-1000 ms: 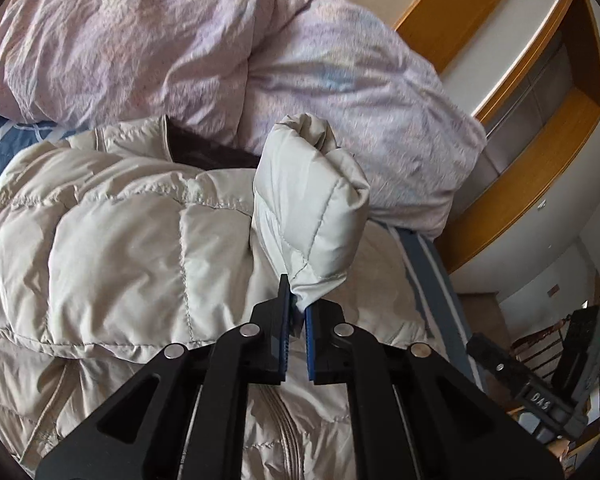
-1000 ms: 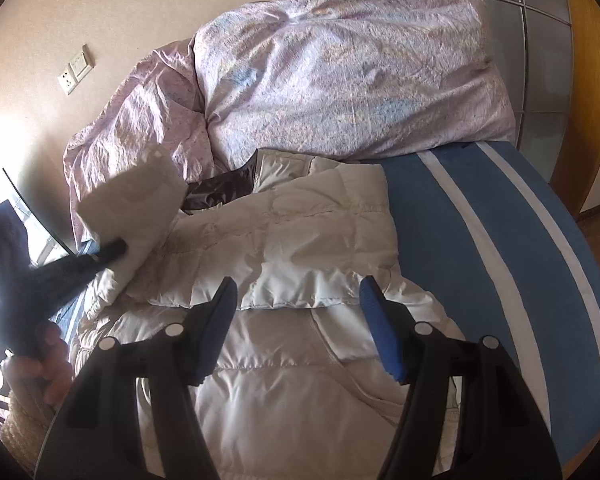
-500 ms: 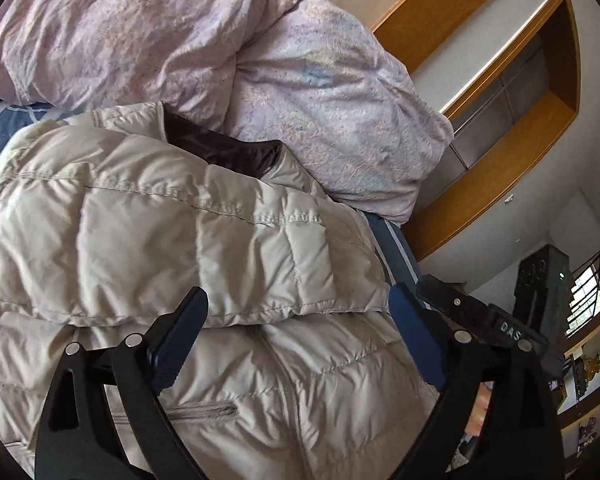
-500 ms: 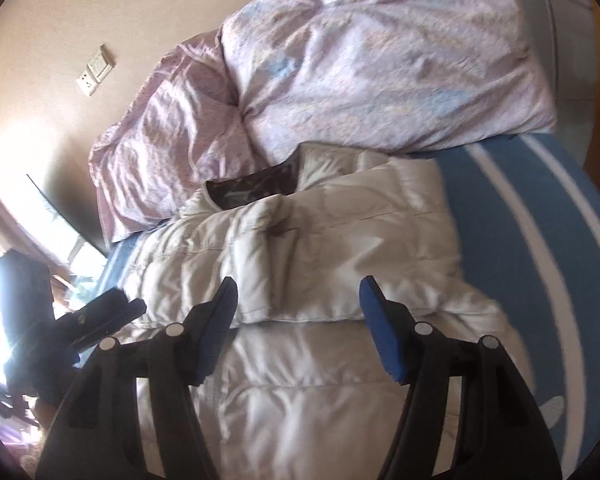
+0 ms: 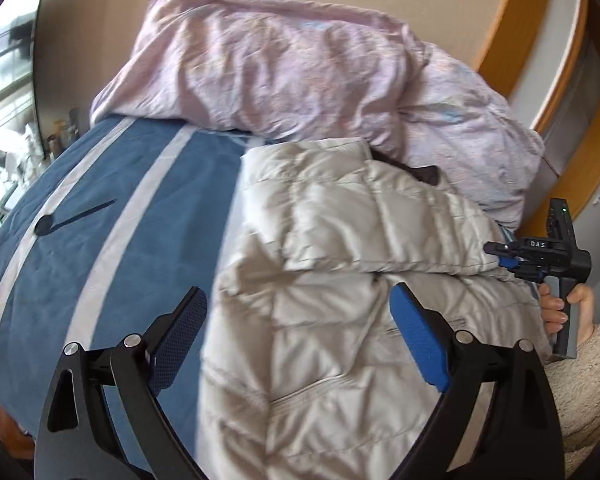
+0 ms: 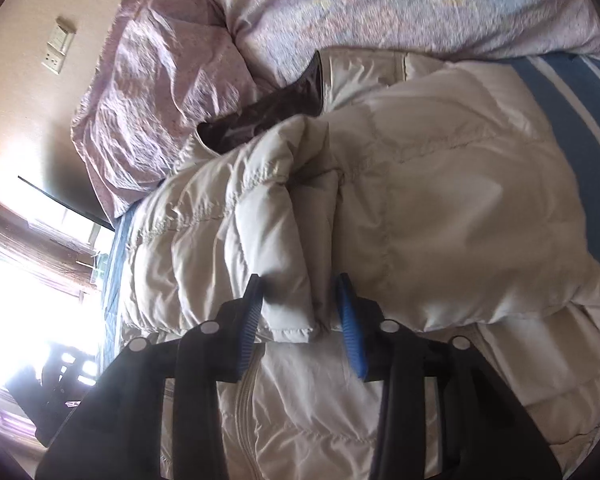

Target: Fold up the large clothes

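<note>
A cream puffer jacket [image 5: 340, 280] lies on the blue striped bed, both sleeves folded across its chest, dark lining showing at the collar [image 6: 268, 116]. My left gripper [image 5: 296, 320] is open wide and empty, hovering above the jacket's left edge. My right gripper [image 6: 300, 304] is partly closed, its jaws on either side of the folded sleeve cuff [image 6: 288, 280] on the jacket [image 6: 420, 200]. It also shows in the left wrist view [image 5: 540, 256] at the jacket's right edge, held by a hand.
A crumpled lilac duvet [image 5: 300, 68] is piled at the head of the bed against the wall. Blue bedcover with pale stripes [image 5: 112, 216] lies left of the jacket. A wooden frame [image 5: 512, 20] stands at the right. A wall socket [image 6: 58, 48] is upper left.
My left gripper let go of the sleeve, opened wide and swung left. The sleeve now lies flat across the chest. My right gripper moved in and narrowed around the sleeve cuff.
</note>
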{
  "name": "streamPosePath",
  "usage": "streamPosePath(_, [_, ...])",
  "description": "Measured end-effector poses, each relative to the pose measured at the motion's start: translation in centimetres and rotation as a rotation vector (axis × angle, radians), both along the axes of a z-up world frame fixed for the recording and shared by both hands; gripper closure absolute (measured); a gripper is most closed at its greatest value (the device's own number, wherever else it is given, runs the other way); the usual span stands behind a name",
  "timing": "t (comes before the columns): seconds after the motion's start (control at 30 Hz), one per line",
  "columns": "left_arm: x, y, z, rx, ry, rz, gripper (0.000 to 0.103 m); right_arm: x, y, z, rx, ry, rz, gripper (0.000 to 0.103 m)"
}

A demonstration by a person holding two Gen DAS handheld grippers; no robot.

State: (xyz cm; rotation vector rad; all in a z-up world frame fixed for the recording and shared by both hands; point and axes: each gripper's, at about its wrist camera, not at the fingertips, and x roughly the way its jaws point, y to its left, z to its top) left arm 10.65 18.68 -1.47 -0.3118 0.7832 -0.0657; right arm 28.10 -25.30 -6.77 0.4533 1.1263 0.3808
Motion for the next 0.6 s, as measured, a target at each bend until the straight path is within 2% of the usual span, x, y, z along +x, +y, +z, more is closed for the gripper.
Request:
streamPosePath(0.07, [-0.3,1.3,-0.8,-0.023,0.02,0.019,0.009,-0.5,0.0,0.8,0.012,-0.055,-0.023,0.092])
streamPosePath(0.17, [-0.5,2.8,-1.9,-0.067,0.046,0.037,0.009,-0.9,-0.4,1.7,-0.004,-0.115,-0.078,0.094])
streamPosePath(0.27, [-0.6,3.6,-2.7,-0.096,0.062,0.036,0.009,0.1,0.2,-0.8,-0.124,-0.026,-0.091,0.094])
streamPosePath(0.33, [-0.8,3.8,-3.2,-0.112,0.074,0.028,0.009,0.7,0.4,-2.1,-0.143,0.009,-0.099,0.091])
streamPosePath(0.4, [-0.9,3.9,-3.5,-0.119,0.079,0.016,0.009,0.7,0.4,-1.8,-0.151,0.012,-0.1,0.09])
streamPosePath(0.5, [-1.5,3.9,-3.8,-0.126,0.083,-0.014,0.009,-0.7,-0.4,0.0,-0.146,-0.024,-0.085,0.08])
streamPosePath(0.57, [-2.0,4.1,-4.1,-0.136,0.089,-0.037,0.009,-2.6,-1.9,1.5,-0.1,-0.067,-0.064,0.061])
streamPosePath(0.6, [-2.2,4.2,-4.4,-0.142,0.093,-0.046,0.009,-3.4,-2.8,2.1,-0.081,-0.08,-0.058,0.047])
